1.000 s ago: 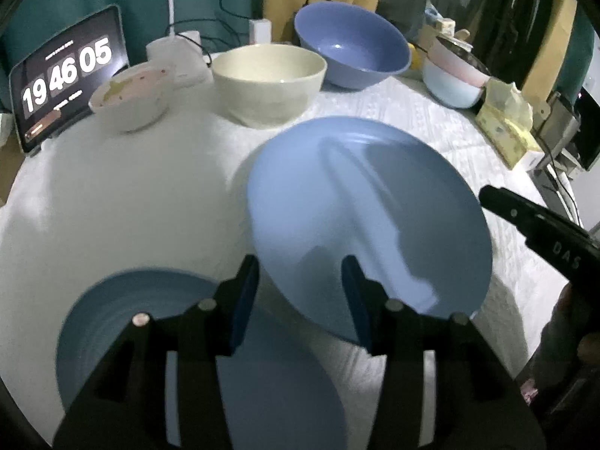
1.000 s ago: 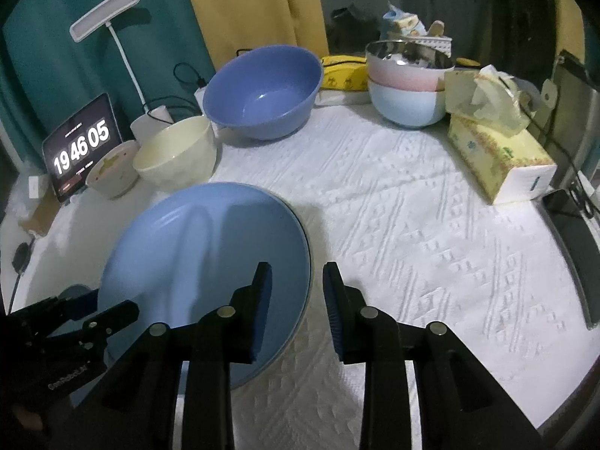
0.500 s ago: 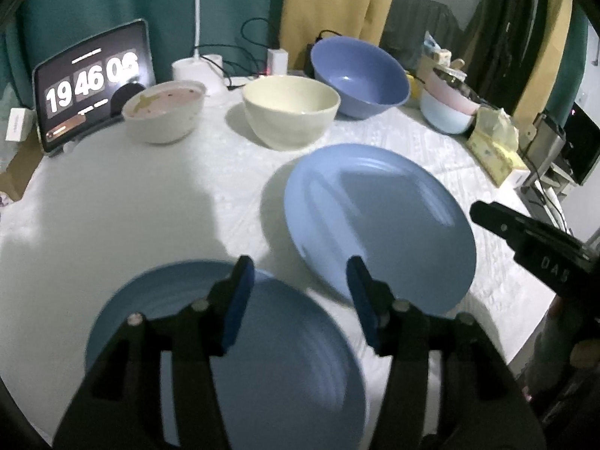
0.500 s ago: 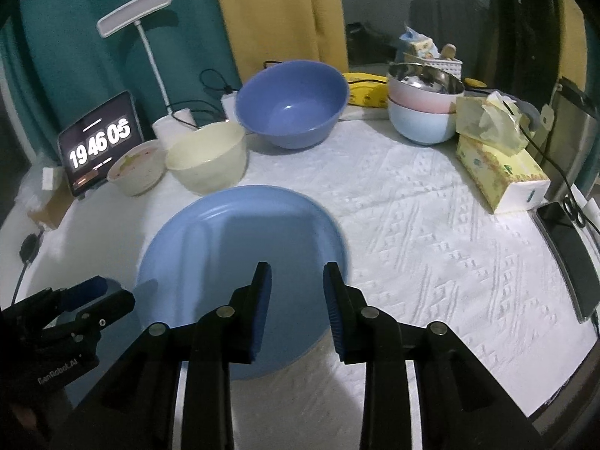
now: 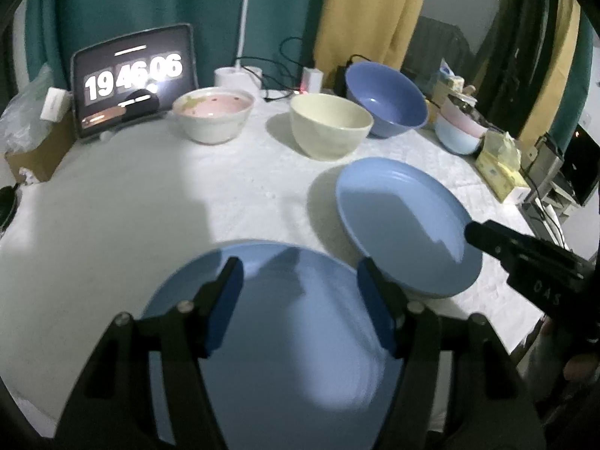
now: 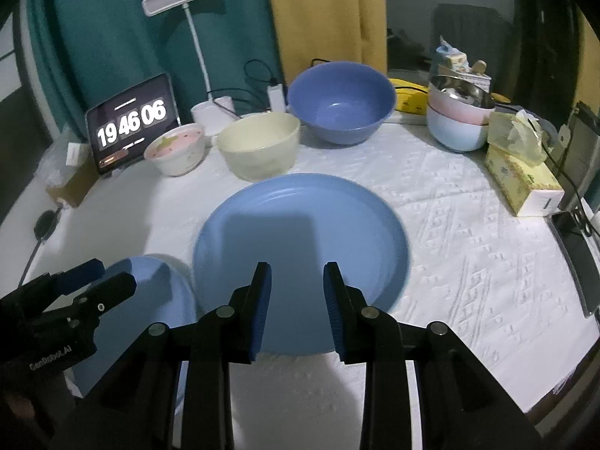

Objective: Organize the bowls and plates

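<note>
Two light blue plates lie side by side on the white cloth. My left gripper [image 5: 299, 273] hovers over the near left plate [image 5: 285, 345]; its jaws are opening and nothing is between them. My right gripper [image 6: 296, 273] hangs above the front rim of the right plate [image 6: 300, 225], jaws a little apart and empty. The left gripper [image 6: 114, 275] also shows over the left plate [image 6: 150, 300] in the right wrist view. At the back stand a pink-lined white bowl [image 6: 176, 150], a cream bowl [image 6: 258, 146], a big blue bowl [image 6: 341, 101] and a stack of bowls [image 6: 457, 120].
A tablet clock [image 6: 131, 123] and a white desk lamp [image 6: 183, 0] stand at the back left, with cables behind the bowls. A tissue box [image 6: 521, 183] and a dark phone [image 6: 577, 258] lie along the right edge. Bare cloth [image 5: 112, 195] stretches left of the plates.
Both grippers have drawn back and slightly up from the plates, so more of the table shows. The left jaws have spread wider and now sit over the near left plate.
</note>
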`<state>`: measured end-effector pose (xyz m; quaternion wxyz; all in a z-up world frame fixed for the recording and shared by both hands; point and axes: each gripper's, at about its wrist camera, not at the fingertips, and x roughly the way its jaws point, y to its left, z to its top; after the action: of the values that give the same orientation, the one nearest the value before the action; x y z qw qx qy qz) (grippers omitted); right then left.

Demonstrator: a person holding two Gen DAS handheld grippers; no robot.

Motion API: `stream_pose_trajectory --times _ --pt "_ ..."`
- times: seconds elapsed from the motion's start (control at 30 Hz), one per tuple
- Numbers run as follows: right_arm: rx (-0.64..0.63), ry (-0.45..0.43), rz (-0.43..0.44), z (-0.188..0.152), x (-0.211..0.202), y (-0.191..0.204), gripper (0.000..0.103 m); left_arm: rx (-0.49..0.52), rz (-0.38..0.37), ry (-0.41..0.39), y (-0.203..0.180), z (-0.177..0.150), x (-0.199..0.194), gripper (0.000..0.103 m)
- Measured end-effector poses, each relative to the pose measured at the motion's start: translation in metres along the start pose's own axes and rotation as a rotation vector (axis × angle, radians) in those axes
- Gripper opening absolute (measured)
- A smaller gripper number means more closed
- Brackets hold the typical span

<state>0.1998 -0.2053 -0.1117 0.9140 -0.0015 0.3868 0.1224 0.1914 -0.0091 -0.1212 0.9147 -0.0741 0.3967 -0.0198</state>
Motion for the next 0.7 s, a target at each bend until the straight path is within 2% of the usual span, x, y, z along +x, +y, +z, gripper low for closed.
stream_pose_trajectory --times 0.7 --pt "-0.096 0.072 0.043 -0.029 0.011 0.065 0.03 -0.073 0.1 -0.022 0.071 -0.039 -0.022 0.064"
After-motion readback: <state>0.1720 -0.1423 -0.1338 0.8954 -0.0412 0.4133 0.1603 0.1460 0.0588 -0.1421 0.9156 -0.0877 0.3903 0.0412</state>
